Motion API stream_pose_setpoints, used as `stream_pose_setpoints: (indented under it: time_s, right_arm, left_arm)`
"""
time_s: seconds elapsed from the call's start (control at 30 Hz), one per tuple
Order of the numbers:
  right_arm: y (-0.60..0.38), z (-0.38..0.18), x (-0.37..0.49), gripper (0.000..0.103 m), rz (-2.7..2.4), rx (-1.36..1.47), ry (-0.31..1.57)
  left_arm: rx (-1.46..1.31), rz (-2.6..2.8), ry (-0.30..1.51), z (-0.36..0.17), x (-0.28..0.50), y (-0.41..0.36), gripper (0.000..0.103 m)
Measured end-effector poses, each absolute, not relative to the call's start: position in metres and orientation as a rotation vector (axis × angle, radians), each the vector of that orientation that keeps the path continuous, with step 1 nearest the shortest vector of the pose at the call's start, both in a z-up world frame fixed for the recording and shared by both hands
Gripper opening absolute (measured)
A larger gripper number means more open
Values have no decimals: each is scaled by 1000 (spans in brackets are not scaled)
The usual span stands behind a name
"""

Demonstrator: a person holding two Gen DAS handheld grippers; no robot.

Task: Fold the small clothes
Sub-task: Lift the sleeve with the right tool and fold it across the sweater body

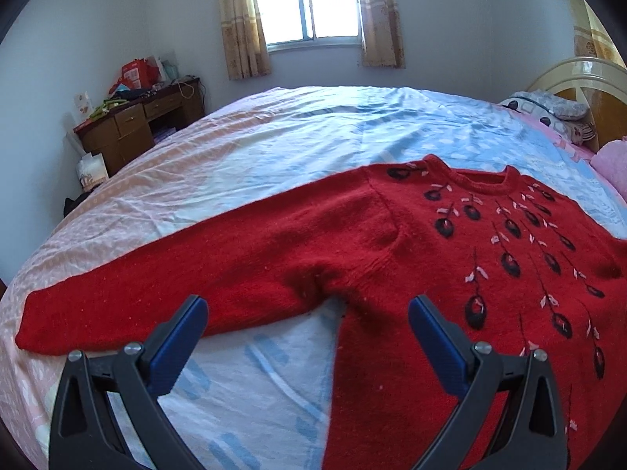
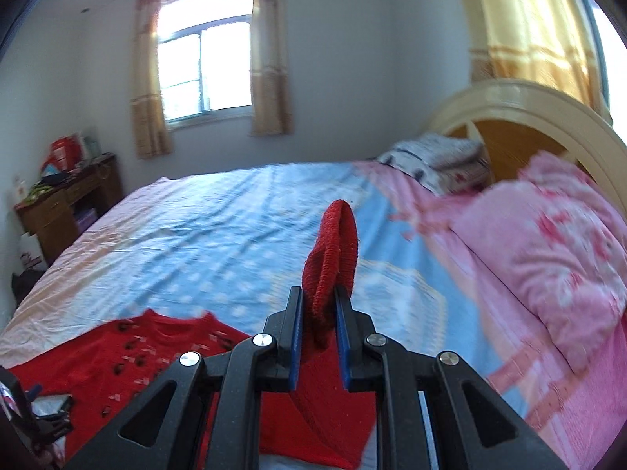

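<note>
A red knitted sweater [image 1: 450, 258] with black and pink embroidery lies face up on the bed, its left sleeve [image 1: 156, 286] stretched out flat to the left. My left gripper [image 1: 307, 309] is open and empty, just above the sweater's armpit. My right gripper [image 2: 318, 293] is shut on the cuff of the other red sleeve [image 2: 333, 246] and holds it lifted above the bed; the cuff sticks up past the fingertips. The sweater's body [image 2: 129, 352] shows at the lower left of the right wrist view.
The bed [image 1: 274, 145] has a blue and pale pink sheet. A pink quilt [image 2: 548, 258] and pillows [image 2: 443, 156] lie by the cream headboard [image 2: 529, 105]. A cluttered wooden desk [image 1: 133, 125] stands at the far left wall. A curtained window [image 1: 305, 4] is behind.
</note>
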State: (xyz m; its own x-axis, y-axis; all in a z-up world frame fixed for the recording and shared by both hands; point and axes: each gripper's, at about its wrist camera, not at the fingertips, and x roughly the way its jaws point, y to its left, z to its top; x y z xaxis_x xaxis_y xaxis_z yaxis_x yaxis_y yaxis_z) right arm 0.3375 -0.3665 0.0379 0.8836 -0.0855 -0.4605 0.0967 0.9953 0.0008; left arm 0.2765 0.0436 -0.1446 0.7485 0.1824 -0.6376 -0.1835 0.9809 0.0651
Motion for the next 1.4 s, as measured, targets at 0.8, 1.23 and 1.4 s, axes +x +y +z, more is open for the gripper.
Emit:
stream_pose_setpoints:
  time_s: [0.8, 1.23, 1.4]
  right_arm:
    - [-72, -53, 374, 15, 343, -178, 521]
    - [-118, -134, 347, 61, 367, -114, 713]
    - [-182, -131, 312, 61, 279, -137, 736]
  left_arm:
    - [-56, 269, 684, -143, 257, 92, 103]
    - [-25, 267, 680, -133, 253, 97, 103]
    - [-25, 138, 668, -121, 269, 71, 103]
